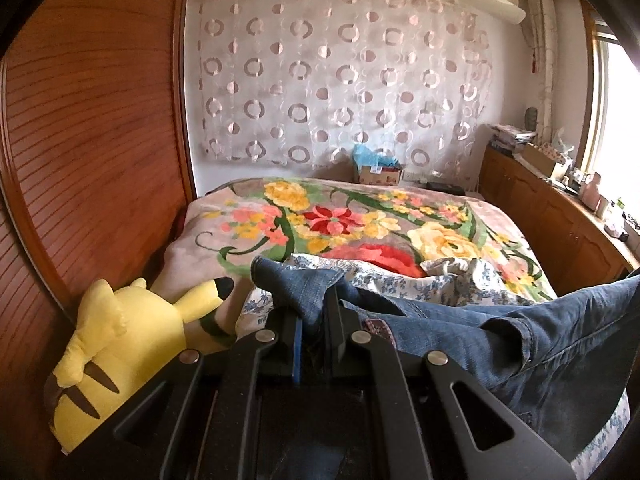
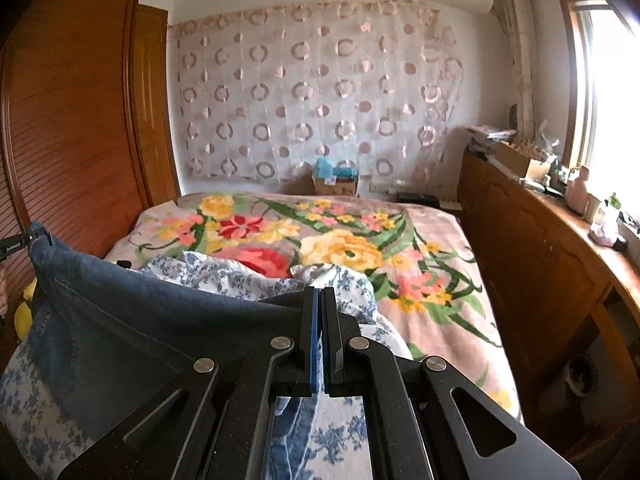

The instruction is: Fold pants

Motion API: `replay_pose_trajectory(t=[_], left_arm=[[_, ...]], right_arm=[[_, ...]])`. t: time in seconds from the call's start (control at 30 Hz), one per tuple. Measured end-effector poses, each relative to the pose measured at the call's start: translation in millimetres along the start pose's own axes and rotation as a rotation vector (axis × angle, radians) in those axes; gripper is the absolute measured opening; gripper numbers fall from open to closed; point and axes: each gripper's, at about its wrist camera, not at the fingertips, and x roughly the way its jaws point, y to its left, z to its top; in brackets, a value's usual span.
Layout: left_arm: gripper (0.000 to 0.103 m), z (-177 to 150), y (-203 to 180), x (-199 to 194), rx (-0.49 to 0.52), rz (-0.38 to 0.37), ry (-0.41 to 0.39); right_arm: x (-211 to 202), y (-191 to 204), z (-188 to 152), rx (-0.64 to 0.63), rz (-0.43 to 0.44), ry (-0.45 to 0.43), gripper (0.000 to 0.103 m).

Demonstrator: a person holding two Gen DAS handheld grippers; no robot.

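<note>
1. While my left gripper [image 1: 316, 312] is clenched on a bunched corner of the jeans [image 1: 520, 332], the denim trails away to the right above the blue-flowered sheet [image 1: 400, 280]; a yellow plush toy [image 1: 120, 344] lies at the left beside the wooden wardrobe [image 1: 88, 140].
2. From my right wrist, my right gripper [image 2: 321, 300] is clamped on the jeans' edge, denim stretched leftward toward the other gripper, over the floral blanket [image 2: 360, 240].

A bed [image 2: 440, 264] with a floral blanket; wooden wardrobe [image 2: 80, 120] to its left, sunlit window [image 2: 604, 92] right, circle-patterned curtain [image 2: 316, 92] behind.
</note>
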Motion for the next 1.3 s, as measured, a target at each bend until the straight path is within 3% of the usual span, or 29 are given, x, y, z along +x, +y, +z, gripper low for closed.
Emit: replay_pose_trajectory(t=[0.3, 0.37, 0.5, 0.57, 0.63, 1.0, 1.3], left_arm=[[0.009, -11, -5, 32, 0.025, 0.000, 0.108], [0.017, -13, -5, 32, 0.027, 0.004, 0.129], [0.053, -13, -1, 26, 0.016, -0.018, 0.142], [0.063, -12, 2, 18, 0.004, -0.037, 0.134], [0.076, -12, 3, 11, -0.007, -0.055, 0.135], [0.079, -49, 0, -30, 0.028, -0.056, 0.151], [0.079, -82, 2, -43, 0.021, -0.064, 0.194]], right_arm=[[36, -5, 19, 0.028, 0.046, 0.081, 0.003], [39, -6, 22, 0.031, 0.036, 0.104, 0.011], [24, -8, 20, 0.040, 0.073, 0.115, 0.021], [18, -9, 17, 0.039, 0.086, 0.126, 0.030], [12, -10, 11, 0.053, 0.100, 0.142, 0.032], [-26, -15, -25, 0.049, 0.156, 0.271, 0.036], [-13, -17, -20, 0.056, 0.179, 0.339, 0.036]])
